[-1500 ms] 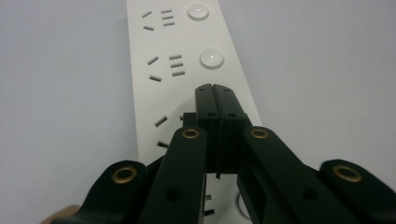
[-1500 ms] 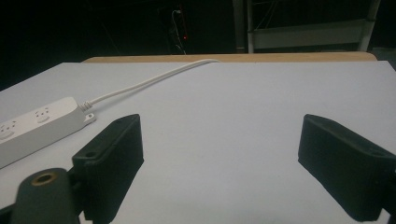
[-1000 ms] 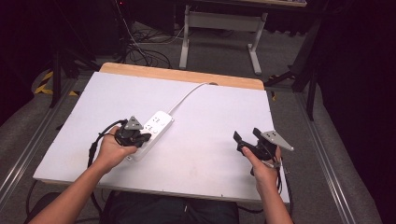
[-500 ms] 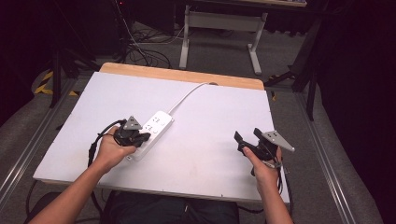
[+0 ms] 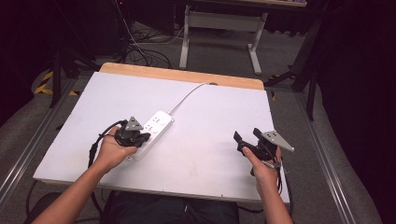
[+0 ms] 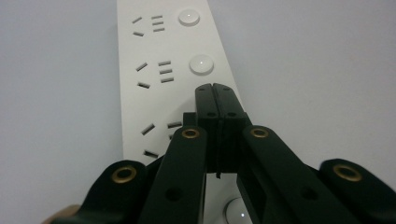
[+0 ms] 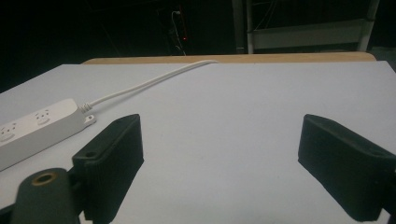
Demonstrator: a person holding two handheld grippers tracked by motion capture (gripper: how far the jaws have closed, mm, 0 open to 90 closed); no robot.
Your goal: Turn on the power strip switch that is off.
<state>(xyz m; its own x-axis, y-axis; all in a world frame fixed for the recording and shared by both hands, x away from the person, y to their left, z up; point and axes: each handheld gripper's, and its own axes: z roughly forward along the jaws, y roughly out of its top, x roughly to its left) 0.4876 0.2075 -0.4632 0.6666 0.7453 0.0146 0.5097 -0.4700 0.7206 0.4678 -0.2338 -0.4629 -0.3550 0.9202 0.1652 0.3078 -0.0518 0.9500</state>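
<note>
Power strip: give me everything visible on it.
The power strip is a long white plastic bar lying flat on the white table, left of centre, angled away from the person. Its top shows rows of socket slots, each with a round white button beside it. A white cord runs from its far end over the table's back edge. The shut left tool sits over its near end.

My left gripper (image 6: 215,88) is matte black, with brass-ringed screw holes along both linkage arms behind its squared pads. My right gripper (image 7: 219,154) has blocky black pads. Each carries a grey three-cornered plate on top and trails a black cable; my forearms are bare.
</note>
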